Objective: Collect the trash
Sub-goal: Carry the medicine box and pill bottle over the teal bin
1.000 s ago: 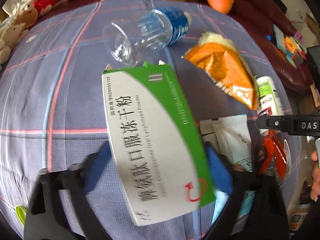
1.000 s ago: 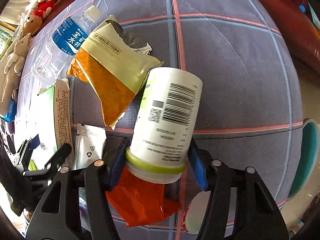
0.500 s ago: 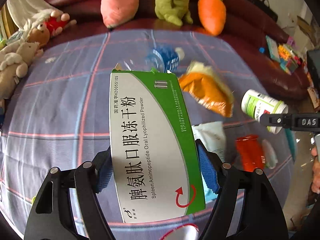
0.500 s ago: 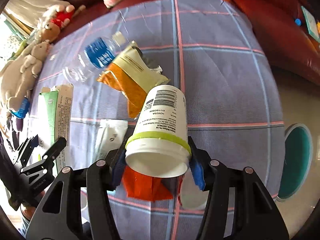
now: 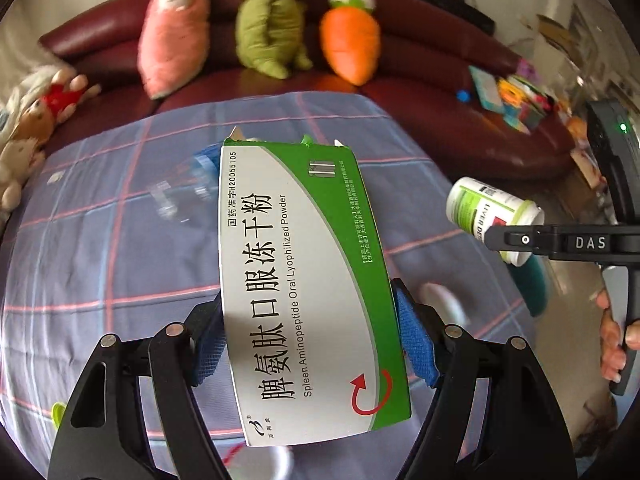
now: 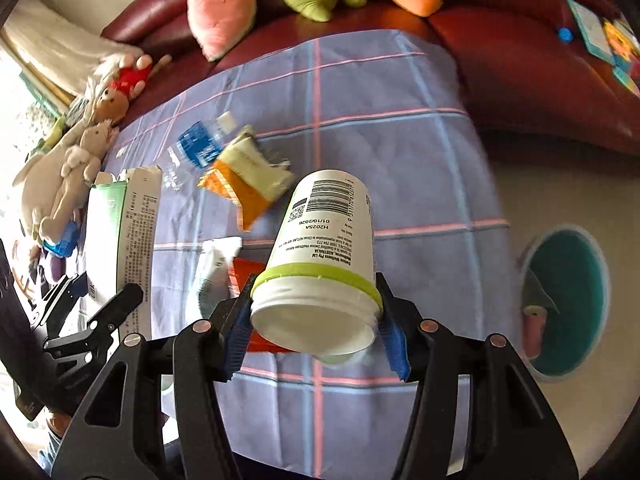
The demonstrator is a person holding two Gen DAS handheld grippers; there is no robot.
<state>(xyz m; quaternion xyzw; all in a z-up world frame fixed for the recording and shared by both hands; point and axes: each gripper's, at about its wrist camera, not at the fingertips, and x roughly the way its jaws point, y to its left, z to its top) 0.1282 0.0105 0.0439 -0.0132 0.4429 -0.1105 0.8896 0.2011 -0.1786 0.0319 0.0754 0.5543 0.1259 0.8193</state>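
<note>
My left gripper (image 5: 312,344) is shut on a green-and-white medicine box (image 5: 296,280), held by its long sides above the checked tablecloth (image 5: 100,260). My right gripper (image 6: 316,332) is shut on a white pill bottle (image 6: 324,240) with a green band, bottom end toward the camera. The left wrist view also shows that bottle (image 5: 484,208), at the right. Left on the cloth are a clear water bottle (image 6: 200,144), an orange snack bag (image 6: 244,184), a white sachet (image 6: 212,276) and a red wrapper (image 6: 248,272), partly hidden behind the pill bottle.
A round teal bin (image 6: 564,304) stands on the floor right of the table. A dark red sofa (image 5: 440,92) with plush toys (image 5: 348,48) curves behind the table. More stuffed animals (image 6: 76,168) lie at the left edge. A hand (image 5: 612,344) grips the right tool's handle.
Both grippers have risen off the table with the box and the pill bottle still in them. The views have tilted up, so the sofa and the teal bin show more.
</note>
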